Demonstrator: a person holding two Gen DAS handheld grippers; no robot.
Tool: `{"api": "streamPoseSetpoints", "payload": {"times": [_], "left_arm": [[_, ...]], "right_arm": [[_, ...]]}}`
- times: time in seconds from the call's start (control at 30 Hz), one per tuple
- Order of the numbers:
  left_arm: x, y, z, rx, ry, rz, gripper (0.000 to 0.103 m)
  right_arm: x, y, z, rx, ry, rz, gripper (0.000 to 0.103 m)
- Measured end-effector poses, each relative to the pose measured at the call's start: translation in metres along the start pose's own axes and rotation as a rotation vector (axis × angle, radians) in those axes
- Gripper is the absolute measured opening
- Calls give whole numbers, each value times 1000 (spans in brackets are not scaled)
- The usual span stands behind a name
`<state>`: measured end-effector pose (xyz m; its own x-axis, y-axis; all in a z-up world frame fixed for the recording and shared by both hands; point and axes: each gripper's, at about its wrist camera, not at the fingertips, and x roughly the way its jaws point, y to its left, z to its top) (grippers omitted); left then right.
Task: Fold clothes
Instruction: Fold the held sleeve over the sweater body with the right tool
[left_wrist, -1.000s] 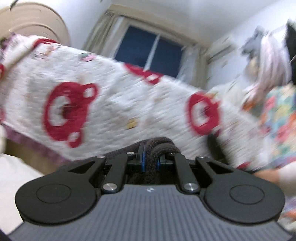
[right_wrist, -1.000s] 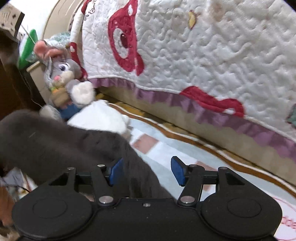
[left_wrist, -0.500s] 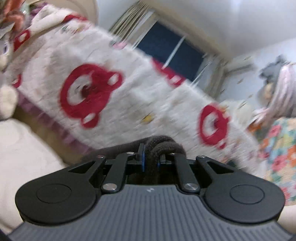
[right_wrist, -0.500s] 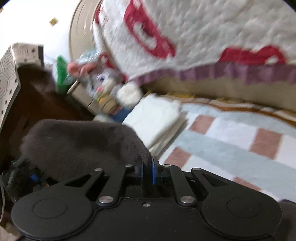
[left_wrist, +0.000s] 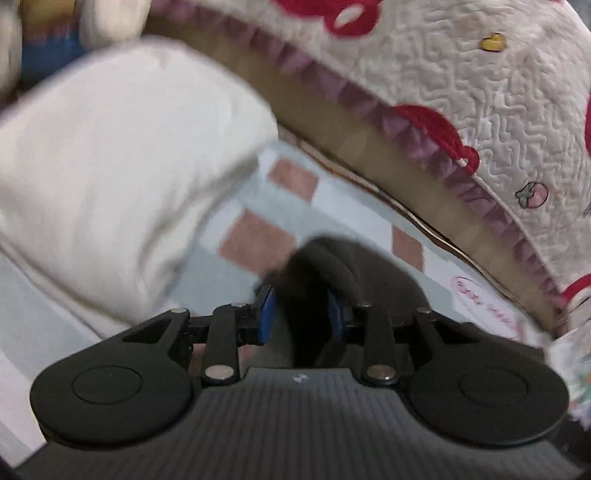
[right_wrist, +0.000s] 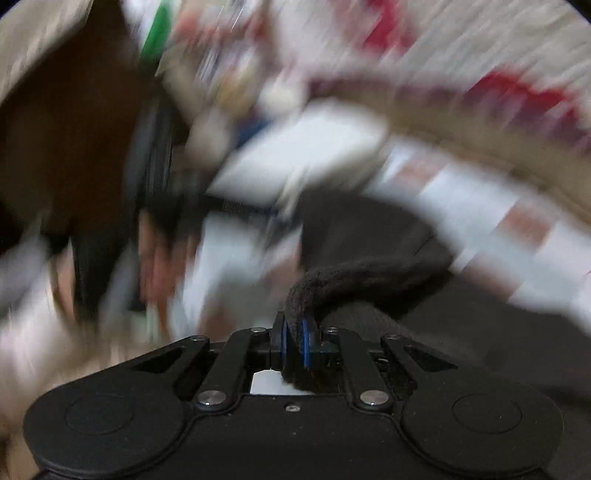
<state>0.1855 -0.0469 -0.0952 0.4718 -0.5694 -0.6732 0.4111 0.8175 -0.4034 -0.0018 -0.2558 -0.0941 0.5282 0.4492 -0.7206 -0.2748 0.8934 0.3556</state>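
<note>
Pinching a thick rolled hem of the dark charcoal fleecy garment (right_wrist: 354, 273) between the blue pads of the right gripper (right_wrist: 294, 341), jaws clenched tight on the soft, nubbly fold. Trailing away to the right from that pinch, the same fuzzy dark cloth, sagging low over the floor covering. Spreading beyond it in the right wrist view, only smeared streaks of white, red and brown, too blurred to name.

Opening at this moment, the black left gripper (left_wrist: 300, 314), blue pads standing apart with a dark bunched loop of the garment (left_wrist: 332, 269) between them; pads not visibly pressing the cloth, though blur hiding the contact on the right-hand pad. Lying just past the fingertips, the flat woven rug of pale blue-grey with terracotta squares (left_wrist: 258, 240), with the dark fabric slumping onto it. Resting on the rug to the left, a plump cream-white folded stack of soft cloth (left_wrist: 122, 155), rounded at its edges and smooth-faced. Curving across behind the rug, a tan bed base (left_wrist: 369, 140), plain and flat. Hanging over that base, a white quilted bedspread with wavy stitching, red shapes and a pleated mauve frill (left_wrist: 461, 96), puffy and crinkled in texture. Showing at the top left corner, a blurred plush toy in white, orange and blue (left_wrist: 55, 37).
</note>
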Motion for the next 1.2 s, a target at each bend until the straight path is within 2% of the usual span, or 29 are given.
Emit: {"api": "streamPoseSetpoints", "payload": {"times": [0.13, 0.2, 0.27, 0.33, 0.37, 0.47, 0.57, 0.73, 0.8, 0.9, 0.93, 0.97, 1.03, 1.1, 1.17, 1.2], "left_arm": [[-4, -29, 0, 137, -10, -71, 32], [-6, -44, -1, 204, -14, -110, 32], [-21, -55, -1, 267, -102, -69, 33], [-38, -48, 4, 215, -210, -73, 41], [-45, -40, 6, 156, -265, -68, 46], [-68, -15, 13, -36, -428, -47, 46], [-72, -22, 14, 44, -437, 4, 50], [-14, -63, -7, 181, -51, -87, 53], [1, -72, -18, 168, 55, -91, 59], [14, -80, -31, 183, 120, -50, 65], [19, -85, -35, 225, 139, -38, 67], [23, -91, -38, 271, 159, -27, 74], [33, -102, -50, 383, 186, 34, 82], [45, -103, -57, 454, 203, 104, 82], [52, -89, -54, 417, 214, 131, 80], [55, -82, -53, 396, 220, 142, 73]], "right_arm": [[30, 1, -18, 12, 51, -21, 10], [32, -2, -19, 25, 58, -17, 10], [28, 0, -20, 14, 69, -15, 10], [26, 2, -18, 10, 69, 2, 11], [25, 3, -16, 6, 69, 13, 11], [29, 5, -17, -12, 100, 11, 11], [39, 4, -21, -17, 152, -19, 11], [40, 5, -22, -9, 168, -40, 11], [41, 3, -25, 2, 167, -36, 11], [41, 1, -29, 48, 144, 0, 11], [37, 0, -30, 69, 126, 31, 11], [34, 0, -31, 89, 107, 62, 12], [28, 0, -33, 108, 79, 104, 11], [28, 6, -34, 60, 103, 57, 11], [30, 9, -37, 36, 117, 40, 11], [30, 10, -38, 26, 123, 33, 11]]}}
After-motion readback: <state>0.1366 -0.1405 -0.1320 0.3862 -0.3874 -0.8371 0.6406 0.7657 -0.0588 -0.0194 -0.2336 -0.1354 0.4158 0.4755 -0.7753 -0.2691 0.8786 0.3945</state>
